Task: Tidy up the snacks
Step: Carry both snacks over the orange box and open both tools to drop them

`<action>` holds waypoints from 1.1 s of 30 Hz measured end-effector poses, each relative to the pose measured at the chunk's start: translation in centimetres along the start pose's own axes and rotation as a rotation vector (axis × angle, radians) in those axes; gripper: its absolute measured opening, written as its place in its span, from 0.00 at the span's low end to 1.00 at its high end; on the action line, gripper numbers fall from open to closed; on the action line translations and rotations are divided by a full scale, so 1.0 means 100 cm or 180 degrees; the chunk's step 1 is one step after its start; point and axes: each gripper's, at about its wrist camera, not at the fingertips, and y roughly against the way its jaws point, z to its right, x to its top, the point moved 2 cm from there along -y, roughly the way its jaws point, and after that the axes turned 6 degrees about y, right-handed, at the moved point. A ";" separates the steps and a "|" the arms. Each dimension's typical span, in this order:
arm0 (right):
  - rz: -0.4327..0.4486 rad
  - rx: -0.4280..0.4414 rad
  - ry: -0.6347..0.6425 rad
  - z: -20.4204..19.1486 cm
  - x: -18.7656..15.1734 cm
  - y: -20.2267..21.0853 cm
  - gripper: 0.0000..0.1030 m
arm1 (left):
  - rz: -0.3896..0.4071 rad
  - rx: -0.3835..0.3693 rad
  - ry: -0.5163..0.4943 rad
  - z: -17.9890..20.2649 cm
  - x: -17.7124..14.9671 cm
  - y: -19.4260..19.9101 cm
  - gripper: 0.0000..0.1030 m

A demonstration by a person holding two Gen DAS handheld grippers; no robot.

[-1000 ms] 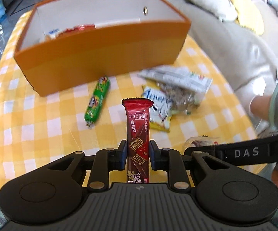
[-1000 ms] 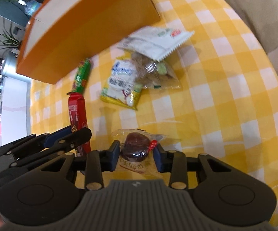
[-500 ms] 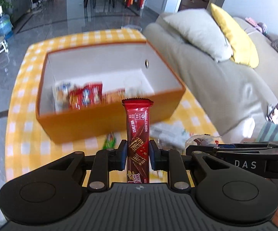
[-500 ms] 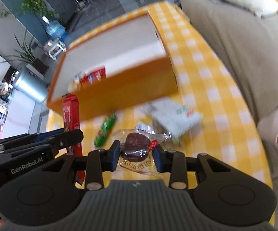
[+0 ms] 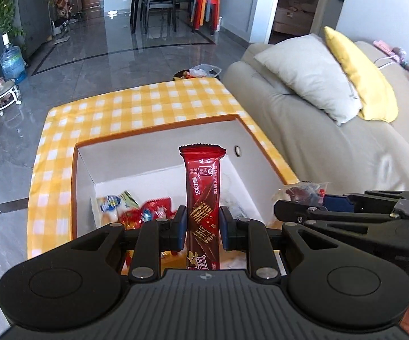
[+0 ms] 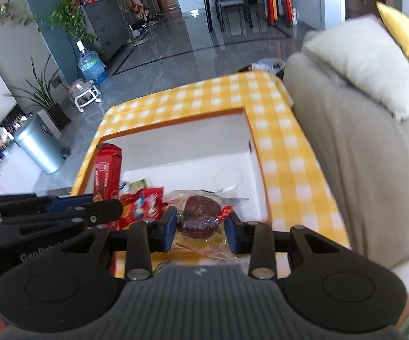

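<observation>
My left gripper (image 5: 202, 228) is shut on a long red chocolate wafer bar (image 5: 202, 187), held upright over the near side of the orange box (image 5: 159, 130). The white-lined box holds several snack packets (image 5: 147, 212) at its near left. My right gripper (image 6: 200, 226) is shut on a clear-wrapped dark brown cake (image 6: 201, 215), also above the box's near edge. In the right wrist view the left gripper (image 6: 102, 212) and its red bar (image 6: 106, 175) show at the left. In the left wrist view the right gripper (image 5: 292, 206) shows at the right with the cake (image 5: 298, 191).
The box (image 6: 176, 121) sits on a table with a yellow-and-white checked cloth (image 5: 147, 99). A beige sofa (image 5: 332, 136) with grey and yellow cushions runs along the right. A grey tiled floor, a water bottle (image 6: 91, 65) and a metal bin (image 6: 38, 147) lie to the left.
Both grippers have risen from the tabletop with their snacks and moved forward over the box. The loose packets on the cloth have dropped out of sight below.
</observation>
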 end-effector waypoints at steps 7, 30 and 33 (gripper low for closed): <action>-0.0014 -0.0109 0.0205 0.003 0.013 -0.045 0.32 | -0.0178 0.0076 -0.0050 -0.005 0.019 -0.042 0.24; -0.0279 -0.0280 0.0920 0.011 0.020 -0.146 0.32 | -0.0707 -0.0004 -0.0066 -0.018 0.032 -0.147 0.24; -0.0269 -0.0314 0.1011 0.008 0.019 -0.150 0.33 | -0.0748 0.0043 -0.0083 -0.018 0.029 -0.152 0.24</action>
